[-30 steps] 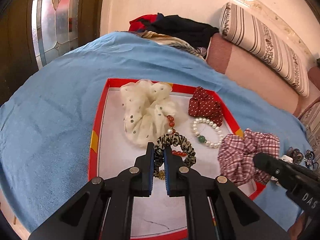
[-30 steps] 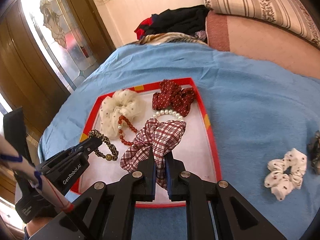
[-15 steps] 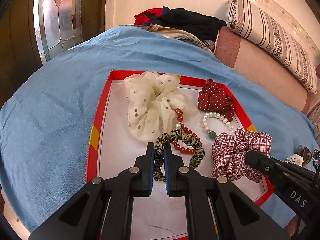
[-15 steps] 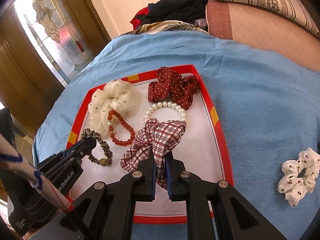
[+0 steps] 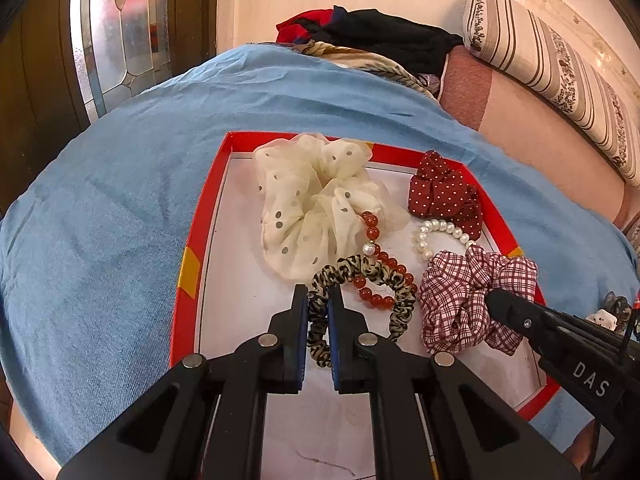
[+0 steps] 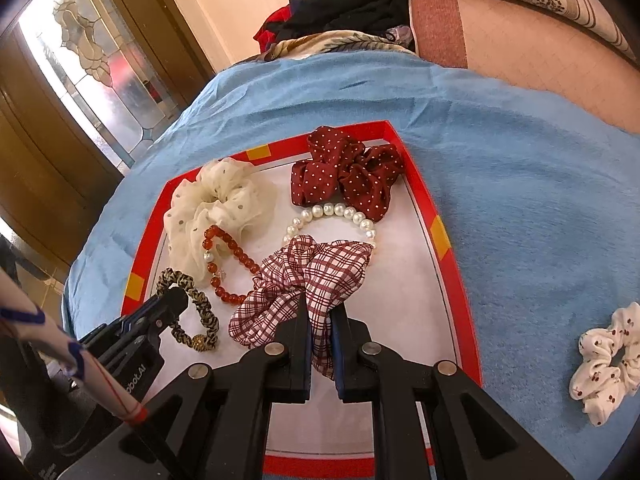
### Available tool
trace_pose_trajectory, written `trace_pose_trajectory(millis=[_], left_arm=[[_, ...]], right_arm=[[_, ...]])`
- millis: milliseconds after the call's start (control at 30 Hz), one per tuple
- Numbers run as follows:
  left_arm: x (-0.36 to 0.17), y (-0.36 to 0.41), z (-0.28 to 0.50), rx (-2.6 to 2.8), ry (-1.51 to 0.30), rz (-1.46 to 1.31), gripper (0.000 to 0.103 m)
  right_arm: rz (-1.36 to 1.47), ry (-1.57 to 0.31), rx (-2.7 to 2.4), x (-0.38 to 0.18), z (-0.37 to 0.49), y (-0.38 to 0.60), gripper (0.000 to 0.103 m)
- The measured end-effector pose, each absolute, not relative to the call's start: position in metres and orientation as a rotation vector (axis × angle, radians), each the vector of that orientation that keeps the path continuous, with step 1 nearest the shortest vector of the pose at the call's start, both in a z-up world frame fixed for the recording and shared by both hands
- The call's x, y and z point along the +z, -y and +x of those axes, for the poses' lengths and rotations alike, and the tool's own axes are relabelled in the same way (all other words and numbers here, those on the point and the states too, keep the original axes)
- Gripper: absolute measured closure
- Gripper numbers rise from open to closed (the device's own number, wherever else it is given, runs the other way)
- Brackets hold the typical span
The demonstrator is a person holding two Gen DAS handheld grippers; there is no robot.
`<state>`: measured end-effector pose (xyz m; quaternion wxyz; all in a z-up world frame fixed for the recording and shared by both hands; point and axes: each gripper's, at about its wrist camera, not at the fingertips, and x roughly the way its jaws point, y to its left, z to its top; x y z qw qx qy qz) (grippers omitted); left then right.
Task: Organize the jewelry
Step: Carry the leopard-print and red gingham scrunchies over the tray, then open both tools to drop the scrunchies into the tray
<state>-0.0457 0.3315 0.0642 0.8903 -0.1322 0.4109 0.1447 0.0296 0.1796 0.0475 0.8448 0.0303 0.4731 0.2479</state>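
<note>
Leopard-print cloth sits pinched between the fingers of the left claw (image 5: 318, 320): the leopard scrunchie (image 5: 362, 280) is caught by its near loop, while its far loop lies ahead of the tips on the tray floor, draped over the red bead bracelet (image 5: 376, 276). Right of that claw, the right claw (image 6: 320, 320) is pressed together on a fold of the plaid scrunchie (image 6: 308, 280), whose bulk spreads ahead of the tips and touches the pearl bracelet (image 6: 332, 214). Both pieces are inside the red tray (image 6: 440, 236), apparently resting on its white floor rather than hanging.

Judging by this, the step in hand is setting two hair ties down in the tray, one per claw. The next move calls for each claw to spread its fingers and draw back toward the person, lifting clear so the cloth does not snag and drag along. The leopard loop overlaps the red beads, so a careless pull could shift them.

Further ahead of the claws lie the cream scrunchie (image 5: 316, 200) and the dotted maroon scrunchie (image 6: 348, 172) at the tray's far end. Outside the tray, well to the right of the right claw on the blue bedspread (image 6: 520, 184), a cherry scrunchie (image 6: 604, 364) waits, probably the next pick.
</note>
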Motion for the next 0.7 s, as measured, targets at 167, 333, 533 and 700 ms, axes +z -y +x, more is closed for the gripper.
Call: trace_pose_trajectory(millis=[167, 333, 533, 700], left_arm=[[0.062, -0.334, -0.043, 0.309, -0.86, -0.286, 0.095], [0.061, -0.338, -0.041, 0.32, -0.865, -0.295, 0.094], [0.061, -0.342, -0.04, 0.321, -0.866, -0.32, 0.085], [0.063, -0.34, -0.042, 0.325, -0.853, -0.317, 0.069]], right_arm=[[0.06, -0.999, 0.516, 0.047, 0.034, -0.183, 0.092], [0.066, -1.004, 0.505, 0.046, 0.042, -0.184, 0.092], [0.067, -1.003, 0.502, 0.049, 0.042, -0.182, 0.087], [0.082, -0.999, 0.504, 0.053, 0.041, -0.178, 0.065]])
